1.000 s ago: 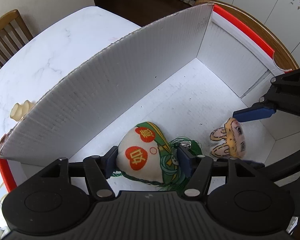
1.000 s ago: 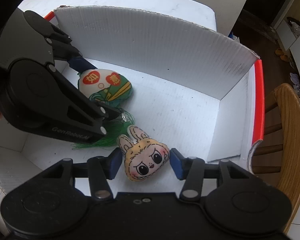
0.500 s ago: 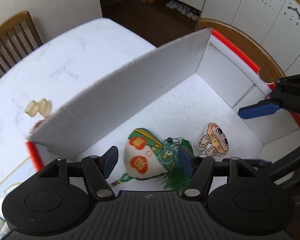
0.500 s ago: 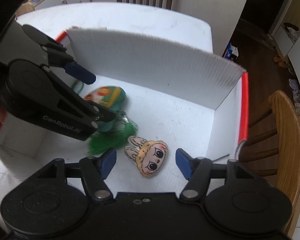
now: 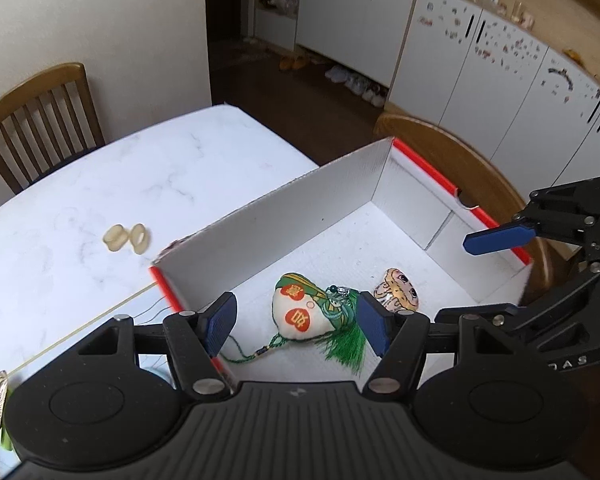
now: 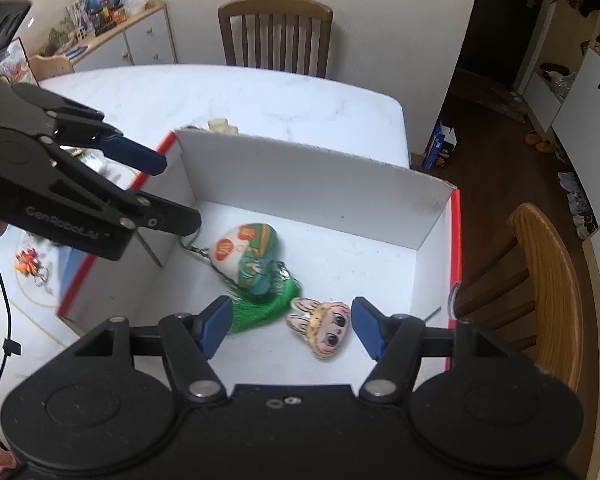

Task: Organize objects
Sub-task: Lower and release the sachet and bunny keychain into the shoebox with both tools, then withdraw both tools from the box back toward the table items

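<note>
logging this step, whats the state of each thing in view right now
white cardboard box: open at the top, on the table
embroidered sachet with green tassel: lying on the box floor, not gripped
bunny-eared doll face charm: lying flat, face up, beside the tassel
left gripper: open, above the sachet
right gripper: open, above the charm
two pale ring-shaped pieces: on the marble table outside the box
</note>
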